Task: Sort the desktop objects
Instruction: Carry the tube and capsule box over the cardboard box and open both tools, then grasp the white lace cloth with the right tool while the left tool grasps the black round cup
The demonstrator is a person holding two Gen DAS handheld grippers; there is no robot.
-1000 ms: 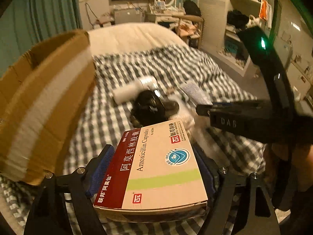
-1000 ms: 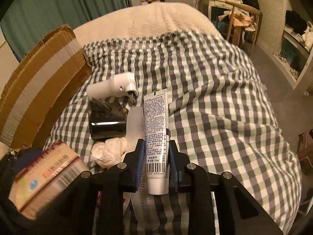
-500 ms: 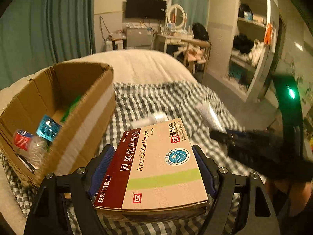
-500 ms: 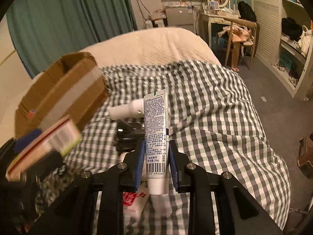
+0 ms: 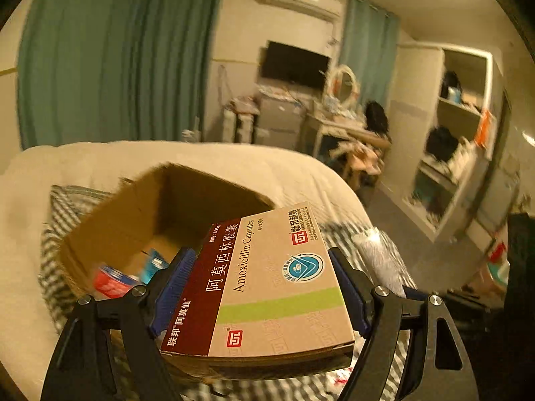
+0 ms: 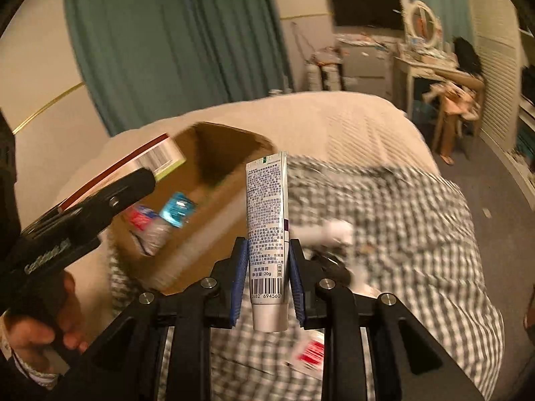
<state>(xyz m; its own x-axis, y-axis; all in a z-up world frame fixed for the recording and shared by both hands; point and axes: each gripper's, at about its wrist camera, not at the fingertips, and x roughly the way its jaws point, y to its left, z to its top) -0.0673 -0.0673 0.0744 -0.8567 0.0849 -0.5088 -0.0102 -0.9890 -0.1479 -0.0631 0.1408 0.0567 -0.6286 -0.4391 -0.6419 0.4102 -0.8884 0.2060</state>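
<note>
I have 2 loads up at once, so both tools are committed. My left tool [image 5: 260,295] is closed flat across the long sides of the amoxicillin capsule box [image 5: 267,287], its blue pads [image 5: 172,289] pressing either edge, printed face up. Holding it level like that keeps the wide carton from twisting out while I carry it. It sits above the near rim of the open cardboard box [image 5: 133,220], which rests on the bed [image 6: 384,123]. From the right wrist view the carton [image 6: 147,160] juts over that box's mouth, which I judge is the right spot to let go.

My right tool [image 6: 267,284] is closed on the lower part of a small white tube [image 6: 267,220], near the barcode, with the crimped end pointing up and away. Gripping low on the firm cap end gives the pads something solid; the flat upper part would buckle. The tube hangs over the checked blanket [image 6: 401,220], just right of the box, not yet above the opening.

Inside the box I can see a blue packet [image 6: 179,207] and a red-labelled item [image 6: 143,219], blurred. A red and white sachet [image 6: 311,351] and a white cylindrical item [image 6: 334,230] lie on the blanket, unsorted. I'd release the carton first, then swing the tube across.
</note>
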